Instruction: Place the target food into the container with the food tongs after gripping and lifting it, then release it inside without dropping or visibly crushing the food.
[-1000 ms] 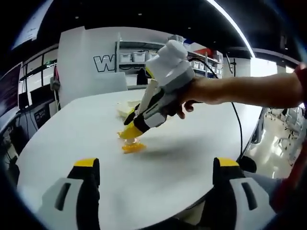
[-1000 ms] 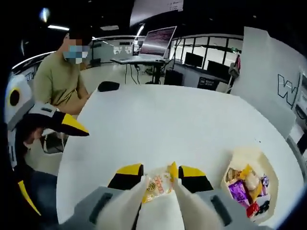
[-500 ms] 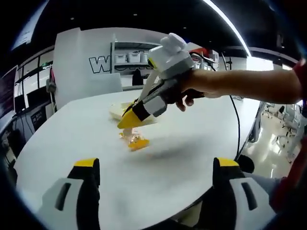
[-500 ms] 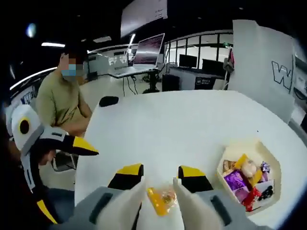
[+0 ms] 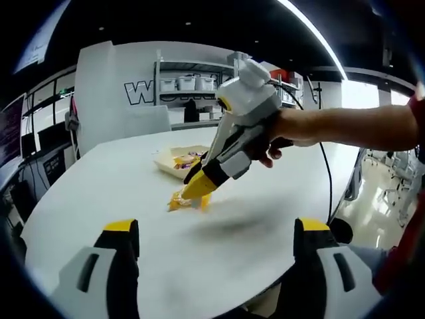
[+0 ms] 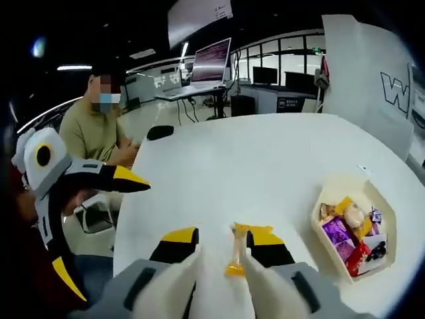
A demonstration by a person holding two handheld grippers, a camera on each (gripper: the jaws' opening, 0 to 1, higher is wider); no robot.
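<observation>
An orange snack packet point(image 6: 235, 253) hangs edge-on between the white tongs on my right gripper point(image 6: 222, 243), which is shut on it. In the left gripper view the same right gripper point(image 5: 198, 191), held by a hand, comes in from the right, with the packet point(image 5: 184, 199) at its tip low over the white table point(image 5: 99, 193). The pale container point(image 6: 356, 229), holding several wrapped snacks, lies to the right of the packet; in the left gripper view the container point(image 5: 178, 158) lies just behind it. My left gripper point(image 5: 216, 229) is wide open with nothing between its jaws.
A person in a tan shirt point(image 6: 96, 133) sits at the table's far edge, near a black object point(image 6: 160, 131) on the table. My left gripper point(image 6: 99, 232) shows at the left of the right gripper view. Shelves point(image 5: 186, 83) and a white partition point(image 5: 113, 93) stand behind the table.
The right gripper has lifted the packet off the table and carried it nearer the container. The packet now hangs edge-on instead of lying flat. My left gripper stays open.
</observation>
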